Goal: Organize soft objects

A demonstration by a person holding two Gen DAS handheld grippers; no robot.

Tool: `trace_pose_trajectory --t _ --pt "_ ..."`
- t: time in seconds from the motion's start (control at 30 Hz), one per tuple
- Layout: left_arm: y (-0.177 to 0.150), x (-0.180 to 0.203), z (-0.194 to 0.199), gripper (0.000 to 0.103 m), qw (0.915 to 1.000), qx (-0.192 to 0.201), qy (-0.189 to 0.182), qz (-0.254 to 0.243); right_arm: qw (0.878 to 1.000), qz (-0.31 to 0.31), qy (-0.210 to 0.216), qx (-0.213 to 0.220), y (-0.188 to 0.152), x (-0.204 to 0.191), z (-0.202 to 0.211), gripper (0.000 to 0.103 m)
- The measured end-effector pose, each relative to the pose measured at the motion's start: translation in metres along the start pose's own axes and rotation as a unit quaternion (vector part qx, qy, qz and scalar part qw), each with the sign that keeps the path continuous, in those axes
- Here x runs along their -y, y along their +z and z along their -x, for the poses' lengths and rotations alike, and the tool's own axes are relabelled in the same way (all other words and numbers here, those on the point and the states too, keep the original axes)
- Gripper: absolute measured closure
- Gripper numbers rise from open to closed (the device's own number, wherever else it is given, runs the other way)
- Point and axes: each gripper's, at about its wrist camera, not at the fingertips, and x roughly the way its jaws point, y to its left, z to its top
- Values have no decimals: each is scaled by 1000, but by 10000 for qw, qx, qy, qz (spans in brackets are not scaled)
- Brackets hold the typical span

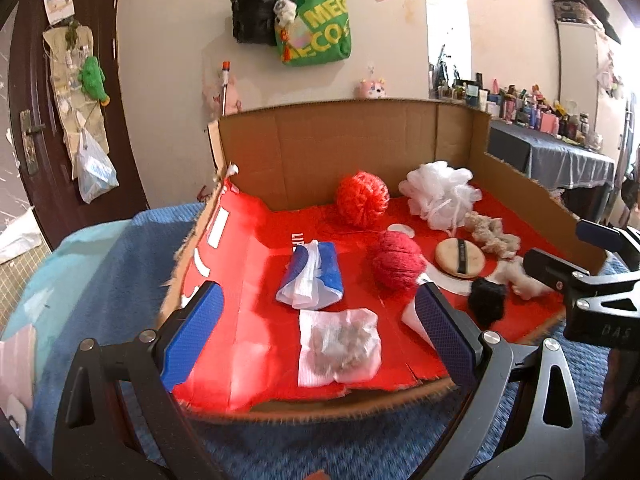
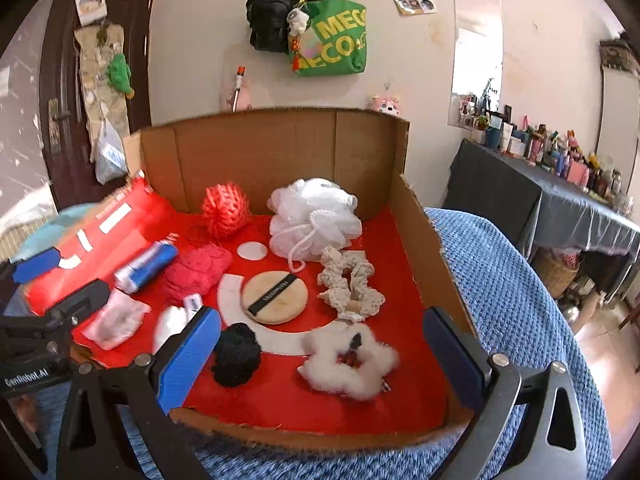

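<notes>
A cut-open cardboard box [image 1: 352, 148] [image 2: 280, 148] with a red floor holds soft things: an orange mesh ball [image 1: 362, 198] [image 2: 226, 208], a white bath pouf [image 1: 438, 192] [image 2: 314, 216], a red yarn ball [image 1: 396, 264] [image 2: 198, 270], a blue-and-white tissue pack [image 1: 314, 276] [image 2: 146, 266], a white tissue wad [image 1: 340, 346] [image 2: 116, 320], a tan powder puff [image 1: 460, 258] [image 2: 276, 298], a cream scrunchie [image 1: 492, 236] [image 2: 348, 284], a black pom [image 1: 486, 300] [image 2: 236, 354] and a white fluffy scrunchie [image 2: 350, 364]. My left gripper [image 1: 320, 332] is open above the tissue wad. My right gripper [image 2: 320, 356] is open around the fluffy scrunchie.
The box lies on a blue knitted blanket [image 2: 500, 280] [image 1: 120, 264]. A dark-clothed table with many bottles [image 2: 560, 184] stands at the right. Bags [image 1: 312, 24] hang on the wall behind. A door [image 1: 52, 120] is at the left.
</notes>
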Motion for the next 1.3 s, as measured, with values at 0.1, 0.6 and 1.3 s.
trace_pose_trajectory --t 0.1,0.6,1.3 --pt "-3 1 21 5 9999 47 -87 43 10000 -32 36 82 -2 1 19 0" --pt "-63 14 43 5 9948 -963 -251 232 9981 -116 30 -609 -59 -1 72 0" --pt "-84 17 12 2 9840 -1763 73 264 9852 -208 -274 -1678 -89 0 37 0"
